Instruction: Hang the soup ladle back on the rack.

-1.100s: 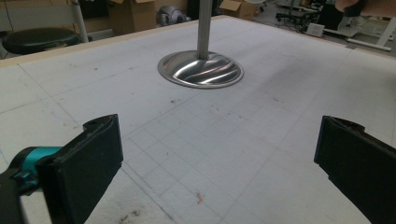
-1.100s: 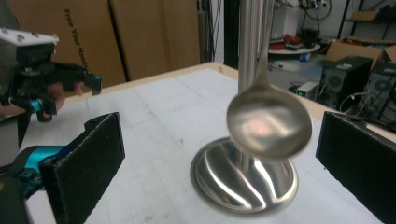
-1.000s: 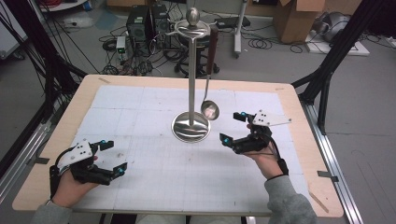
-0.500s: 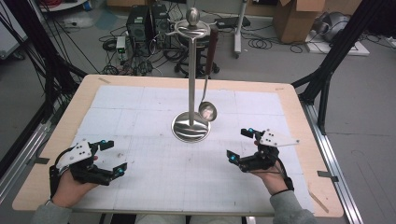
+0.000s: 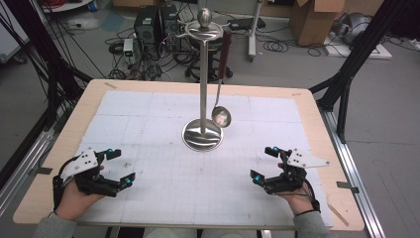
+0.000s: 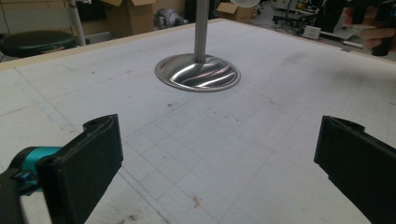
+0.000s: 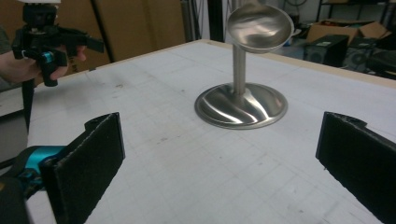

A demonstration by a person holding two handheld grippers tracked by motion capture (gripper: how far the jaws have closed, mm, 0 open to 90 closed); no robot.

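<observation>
Hanging upright from the stand, the ladle lies ahead-left of your right gripper, the nearer one. Both grippers gape wide, empty; left gripper well apart.

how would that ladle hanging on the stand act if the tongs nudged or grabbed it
The ladle hangs freely from the hook at the top of the stand, its bowl clear of the base, so a nudge would probably set it swinging. Its polished metal looks stiff and likely slippery between flat pads. The stand's wide base should resist tipping.

Cardboard box beyond the table
</observation>
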